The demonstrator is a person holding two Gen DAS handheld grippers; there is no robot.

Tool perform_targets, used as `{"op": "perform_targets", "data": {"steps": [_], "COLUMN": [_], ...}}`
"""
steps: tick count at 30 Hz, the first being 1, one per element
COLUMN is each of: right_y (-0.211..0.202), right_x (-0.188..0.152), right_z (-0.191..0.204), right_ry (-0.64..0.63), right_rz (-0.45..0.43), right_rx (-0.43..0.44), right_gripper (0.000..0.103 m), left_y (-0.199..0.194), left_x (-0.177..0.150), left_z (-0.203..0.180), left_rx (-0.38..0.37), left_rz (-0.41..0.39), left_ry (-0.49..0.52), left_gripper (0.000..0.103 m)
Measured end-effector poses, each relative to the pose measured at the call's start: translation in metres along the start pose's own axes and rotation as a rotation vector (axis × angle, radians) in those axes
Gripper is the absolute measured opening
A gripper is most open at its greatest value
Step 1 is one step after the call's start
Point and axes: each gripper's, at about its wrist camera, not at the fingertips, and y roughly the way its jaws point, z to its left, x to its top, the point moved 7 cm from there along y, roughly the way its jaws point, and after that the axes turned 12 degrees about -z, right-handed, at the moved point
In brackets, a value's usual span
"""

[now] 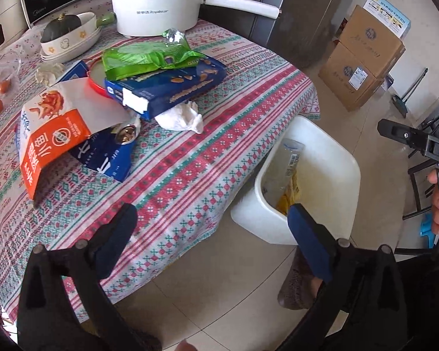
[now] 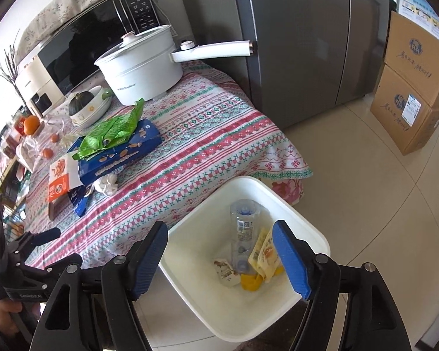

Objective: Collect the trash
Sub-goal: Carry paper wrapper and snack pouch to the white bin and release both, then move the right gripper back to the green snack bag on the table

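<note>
A white trash bin (image 2: pixel 310 228) stands on the floor by the table's corner; it holds a clear plastic bottle (image 2: pixel 244 222), a yellow wrapper (image 2: pixel 265 253) and a small packet (image 2: pixel 225 269). My right gripper (image 2: pixel 221 256) is open and empty right above the bin. My left gripper (image 1: pixel 210 231) is open and empty over the table's near edge, with the bin (image 1: pixel 330 172) to its right. On the table lie a green bag (image 1: pixel 149 57), a blue biscuit box (image 1: pixel 172 86), a crumpled tissue (image 1: pixel 181 118), an orange-and-white packet (image 1: pixel 58 128) and a dark blue pouch (image 1: pixel 111 158).
A white electric pot (image 1: pixel 155 8) with a long handle, a bowl with a squash (image 1: pixel 67 33), oranges and a microwave (image 2: pixel 82 49) stand at the table's back. A grey fridge (image 2: pixel 301 44) and stacked cardboard boxes (image 2: pixel 415 87) stand beyond. A slippered foot (image 1: pixel 298 286) is on the floor.
</note>
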Motion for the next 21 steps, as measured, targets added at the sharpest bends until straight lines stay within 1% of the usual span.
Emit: {"op": "perform_targets", "data": {"steps": [5, 14, 17, 21], "right_y": [0.004, 0.016, 0.022, 0.031], "right_x": [0.009, 0.021, 0.024, 0.027], "right_z": [0.028, 0.085, 0.104, 0.126], "right_ry": [-0.062, -0.129, -0.148, -0.160], "right_rz": [-0.014, -0.018, -0.018, -0.011], "right_rx": [0.001, 0.046, 0.056, 0.070], "right_gripper": [0.080, 0.083, 0.084, 0.084], "left_y": [-0.016, -0.040, -0.047, -0.052], "left_x": [0.006, 0.009, 0.005, 0.002], "left_z": [0.032, 0.099, 0.124, 0.155], "left_rx": [0.059, 0.168, 0.196, 0.211], "left_rz": [-0.020, -0.050, -0.062, -0.088], "left_ry": [-0.008, -0.023, -0.052, -0.128], "left_gripper": [0.102, 0.102, 0.102, 0.102]}}
